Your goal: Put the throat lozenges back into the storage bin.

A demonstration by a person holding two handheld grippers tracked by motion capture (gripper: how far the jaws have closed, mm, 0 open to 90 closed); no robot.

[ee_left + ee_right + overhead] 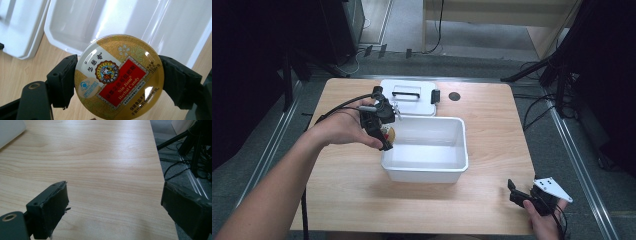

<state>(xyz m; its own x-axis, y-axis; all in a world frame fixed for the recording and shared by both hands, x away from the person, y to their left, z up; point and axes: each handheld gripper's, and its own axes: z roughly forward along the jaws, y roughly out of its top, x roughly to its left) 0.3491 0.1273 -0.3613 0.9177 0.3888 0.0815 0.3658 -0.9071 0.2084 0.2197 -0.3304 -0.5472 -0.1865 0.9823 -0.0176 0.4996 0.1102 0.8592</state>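
A round gold and red herbal candy tin (119, 77) is clamped between the two black jaws of my left gripper (117, 82). In the high view that left gripper (384, 134) hovers at the left rim of a white plastic tub (459, 165), with the candy tin (389, 133) just at the tub's edge. The tub's inside (125, 22) looks bare in the left gripper view. My right gripper (512, 191) rests low over the table's near right corner; its jaws stand wide apart with only wood between them (115, 202).
A white lid (408, 96) with a black handle lies flat behind the tub. A small dark round hole (454, 96) marks the tabletop at the back. The table's right edge (160, 170) drops to a floor with cables and tripod legs.
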